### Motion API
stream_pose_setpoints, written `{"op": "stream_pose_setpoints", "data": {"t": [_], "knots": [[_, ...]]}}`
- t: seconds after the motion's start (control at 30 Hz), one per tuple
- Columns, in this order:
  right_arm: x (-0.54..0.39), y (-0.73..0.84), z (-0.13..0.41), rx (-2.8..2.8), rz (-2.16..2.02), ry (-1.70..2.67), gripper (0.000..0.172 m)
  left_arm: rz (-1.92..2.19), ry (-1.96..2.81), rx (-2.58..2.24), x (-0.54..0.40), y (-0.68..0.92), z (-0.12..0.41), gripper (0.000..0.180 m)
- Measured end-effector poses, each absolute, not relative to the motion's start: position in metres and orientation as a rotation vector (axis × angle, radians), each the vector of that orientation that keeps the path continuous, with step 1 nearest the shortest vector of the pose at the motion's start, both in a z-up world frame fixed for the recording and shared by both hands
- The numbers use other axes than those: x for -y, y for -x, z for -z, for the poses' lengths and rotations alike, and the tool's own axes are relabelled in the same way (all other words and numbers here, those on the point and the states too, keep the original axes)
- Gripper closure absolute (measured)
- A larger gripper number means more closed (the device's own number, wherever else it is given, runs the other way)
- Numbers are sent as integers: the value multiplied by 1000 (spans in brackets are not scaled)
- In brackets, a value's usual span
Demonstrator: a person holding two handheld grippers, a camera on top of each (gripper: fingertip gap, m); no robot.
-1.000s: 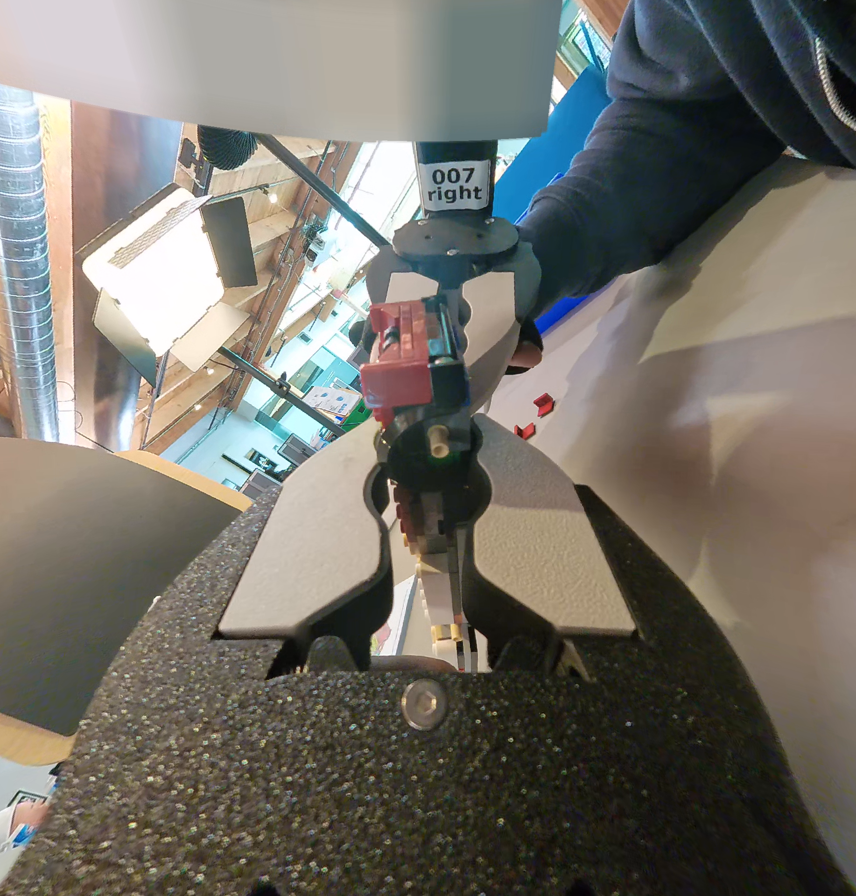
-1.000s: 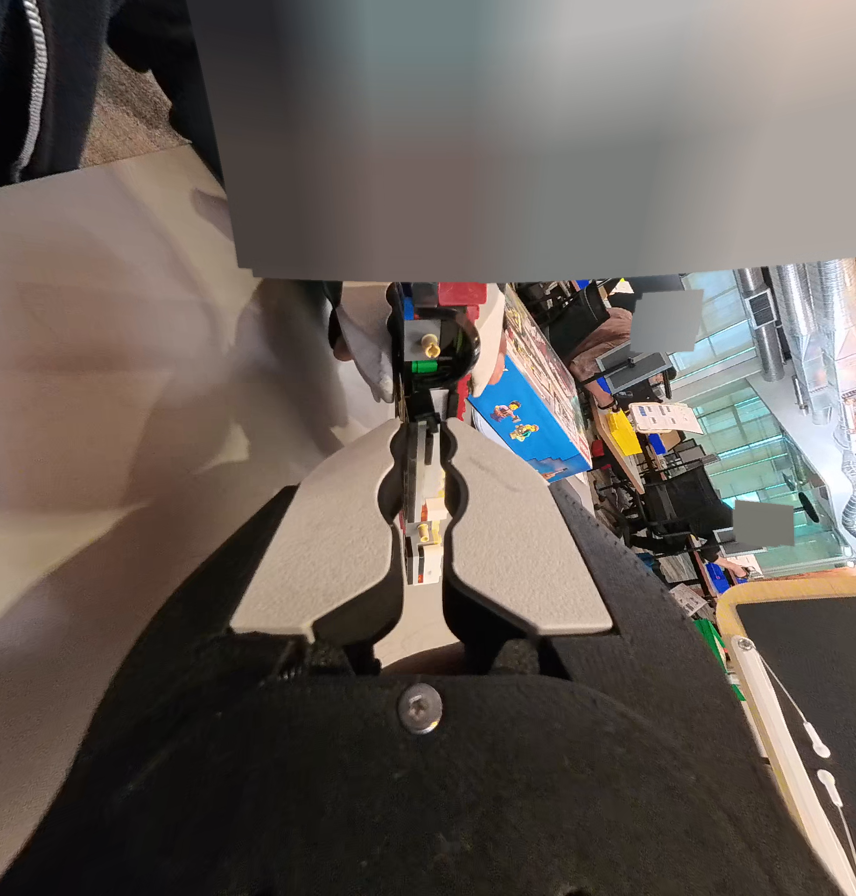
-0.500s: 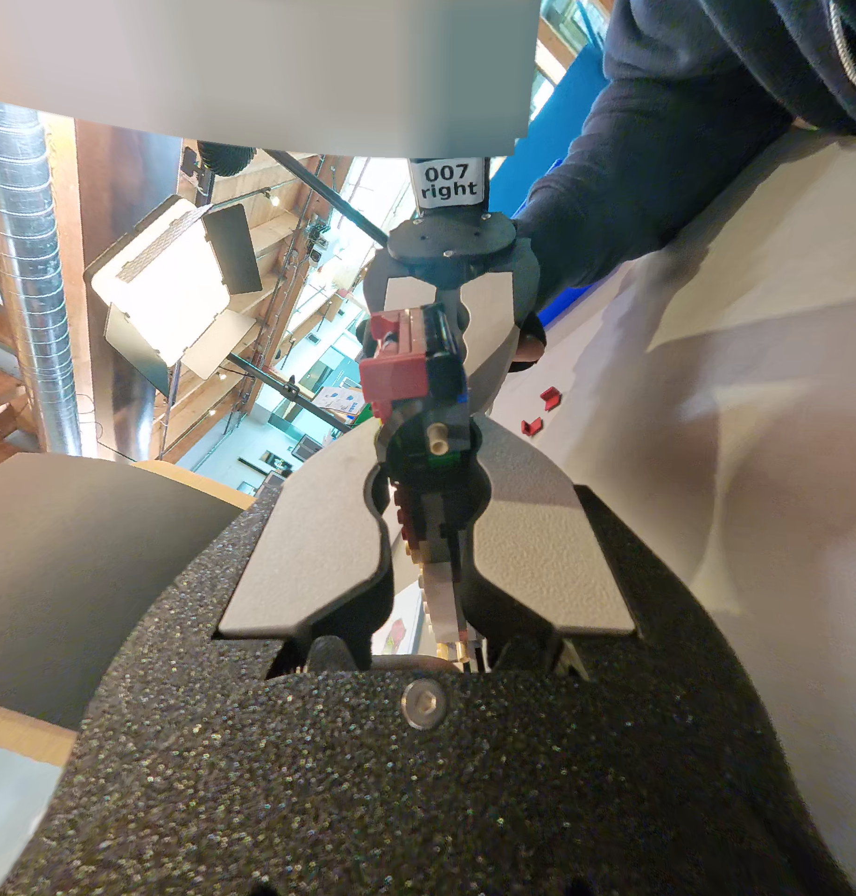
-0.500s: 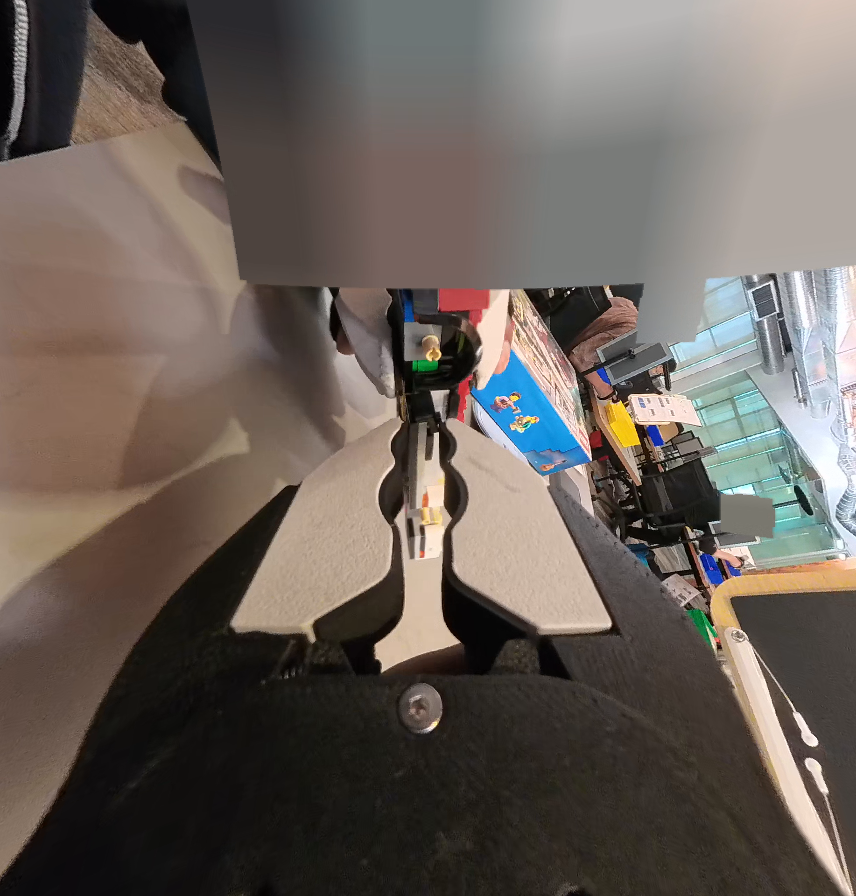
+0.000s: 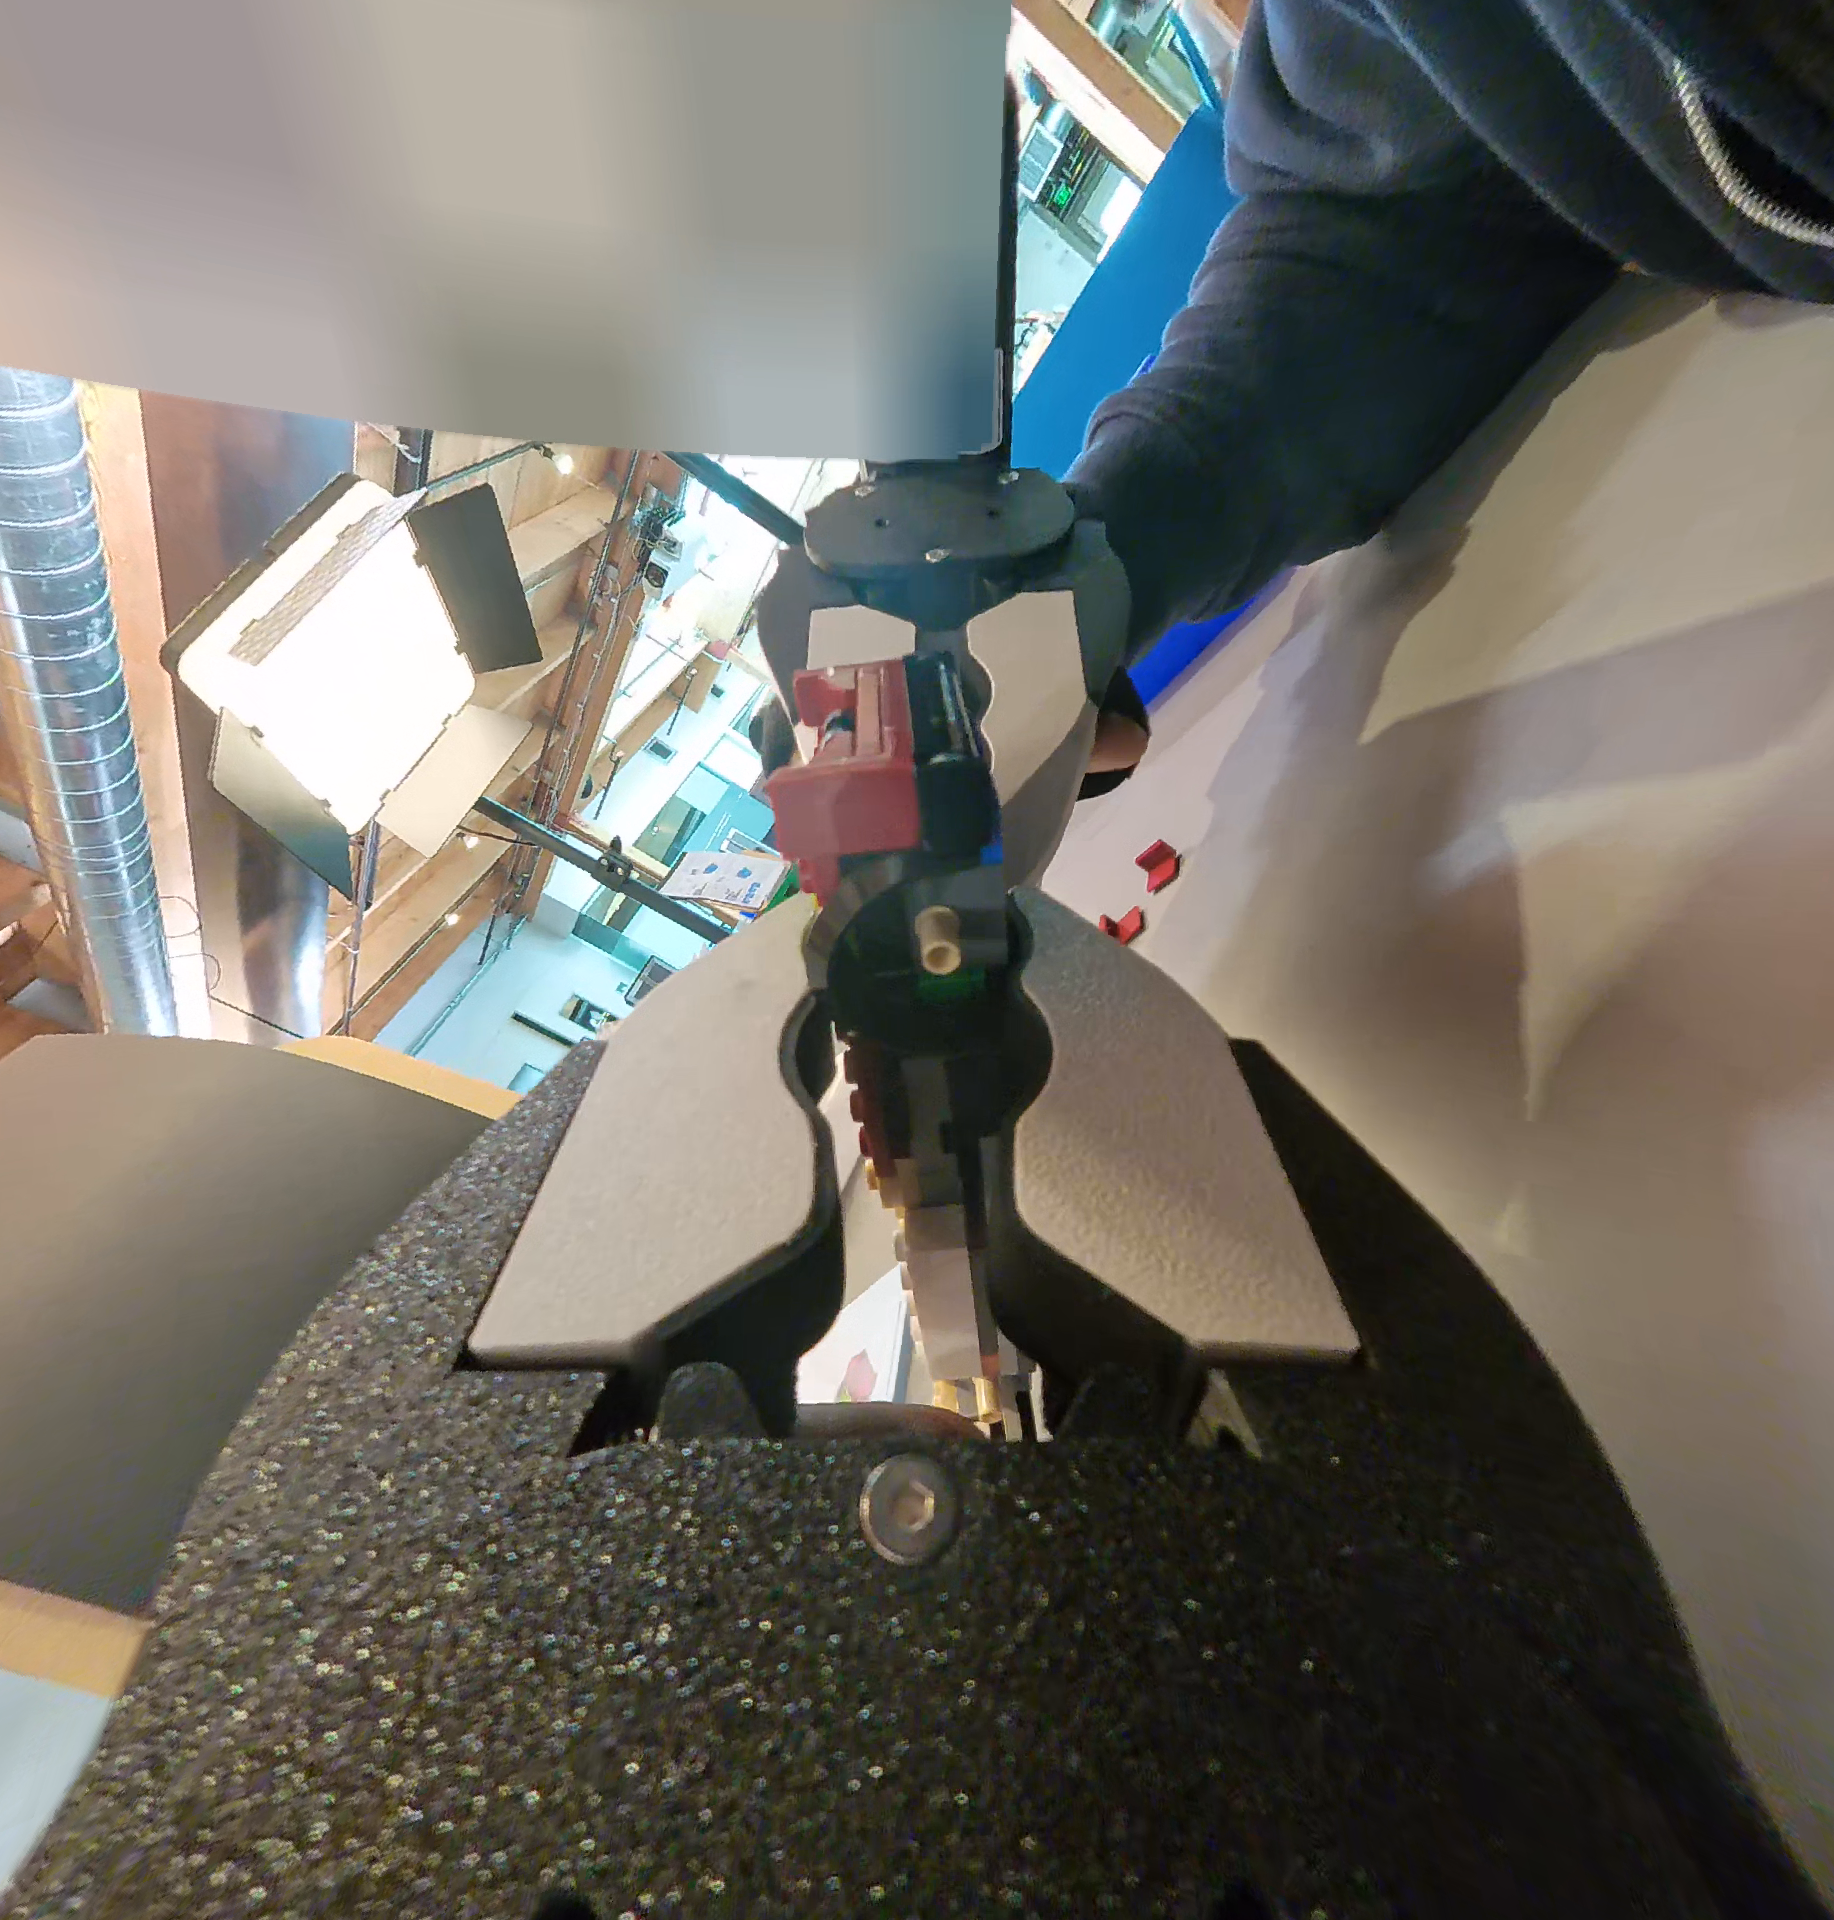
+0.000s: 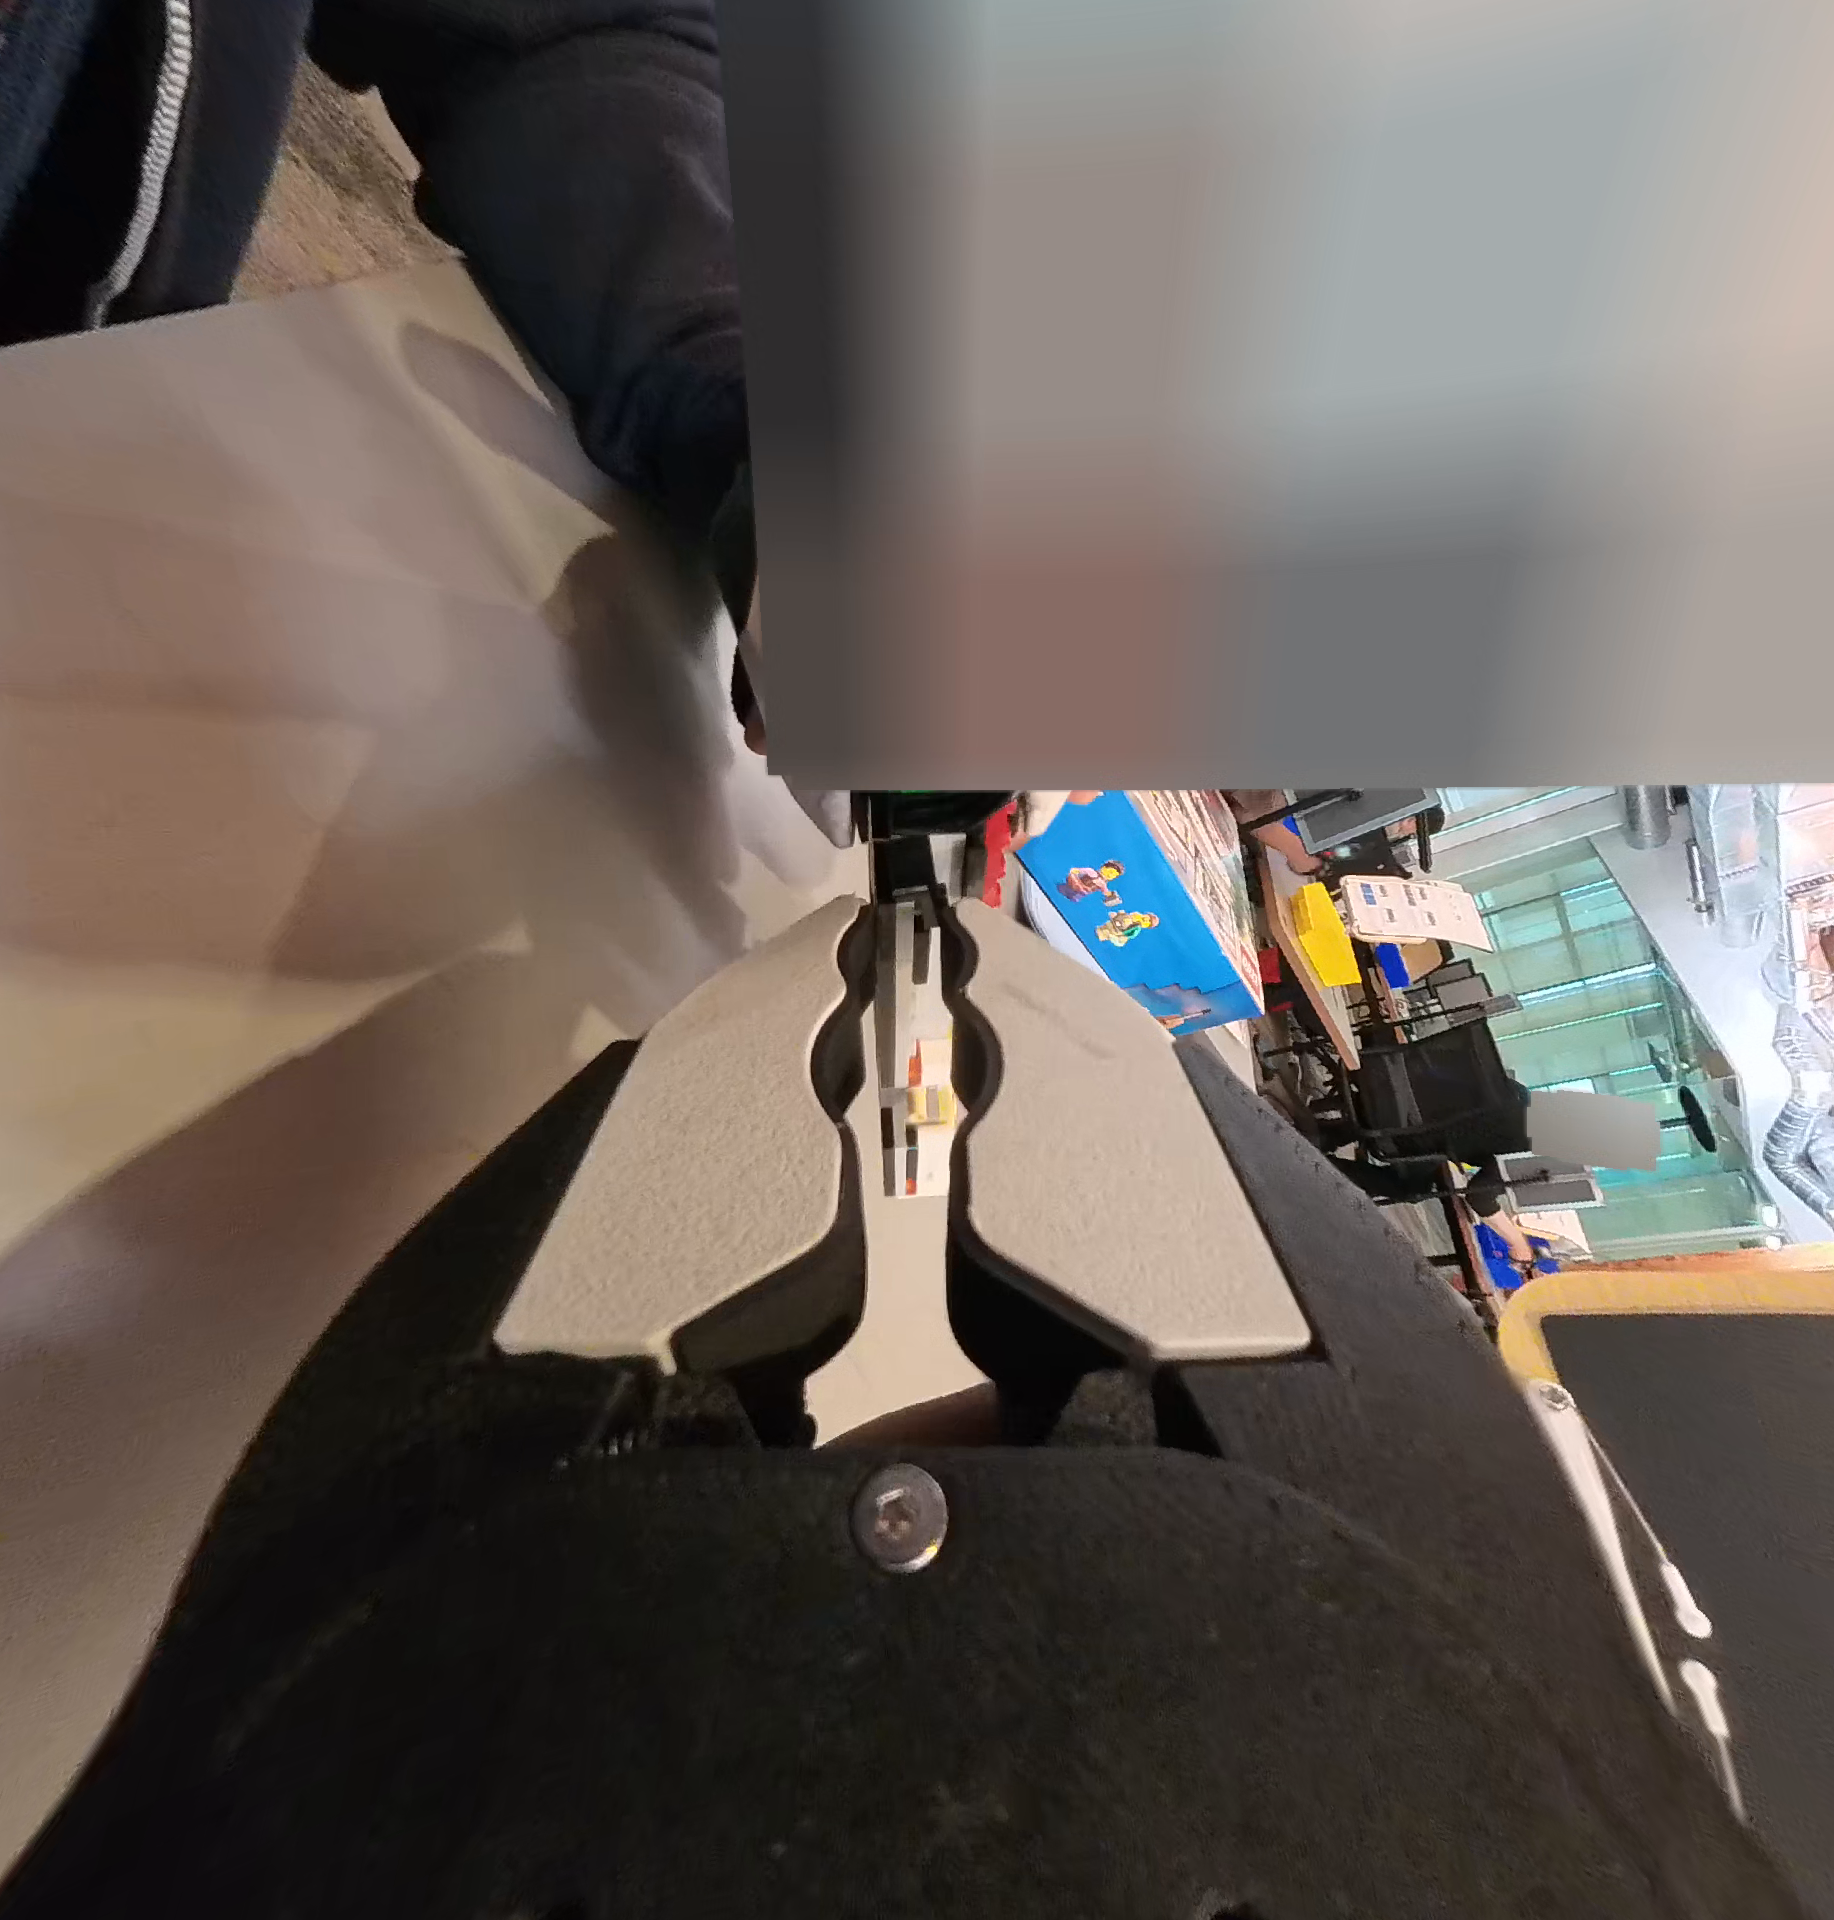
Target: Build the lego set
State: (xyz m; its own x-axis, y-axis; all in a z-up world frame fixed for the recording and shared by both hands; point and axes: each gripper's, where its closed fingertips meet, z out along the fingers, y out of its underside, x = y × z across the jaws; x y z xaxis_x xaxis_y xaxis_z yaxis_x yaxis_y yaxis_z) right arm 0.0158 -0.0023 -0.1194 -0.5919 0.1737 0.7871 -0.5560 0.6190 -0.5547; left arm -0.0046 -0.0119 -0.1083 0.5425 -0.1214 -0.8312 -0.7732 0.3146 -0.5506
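Both grippers clamp one toy-brick model, held in the air beside the white worktop (image 5: pixel 1515 727), one at each end.

Left gripper (image 5: pixel 918 997): fingers closed on the grey, dark-red and white tail of the brick model (image 5: pixel 882 790). The round black section with its tan peg (image 5: pixel 939 940) and green stud sits right at the fingertips. The left-hand pad looks to have a sliver of daylight beside the studs; the right-hand pad lies against the grey plates.

Right gripper (image 6: pixel 908 914): fingers nearly together, pinching a thin grey-and-white plate stack of the same model. From the left wrist view this gripper (image 5: pixel 939 665) faces the camera, with the red block and black bar between its fingers. A dark sleeve (image 5: pixel 1308 364) reaches behind it.

On the worktop: two small red pieces (image 5: pixel 1141 894), well apart from the grippers. A blue box (image 6: pixel 1141 914) stands beyond the model in the right wrist view.

Judgement on handling:
- The model spans both grippers, so any twist of one against the other loads the stud joints; keep the two wrists in line.
- The right gripper's hold is on thin plates: squeeze evenly, do not lever.
- The left hold appears one-sided; support rather than pull.
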Motion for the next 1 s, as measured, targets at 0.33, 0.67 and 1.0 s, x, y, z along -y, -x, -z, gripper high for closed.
{"op": "stream_pose_setpoints", "data": {"t": [0.33, 0.67, 1.0], "knots": [[4, -17, 120, 2011, -1093, -297, 161, -454, 1194, -913, 13, 2, 108, 152], [4, -12, 119, 2059, -1162, -221, 162, -422, 1195, -881, 14, 4, 107, 152], [4, -8, 123, 2047, -1123, -254, 163, -397, 1207, -873, 14, 5, 111, 152]]}}
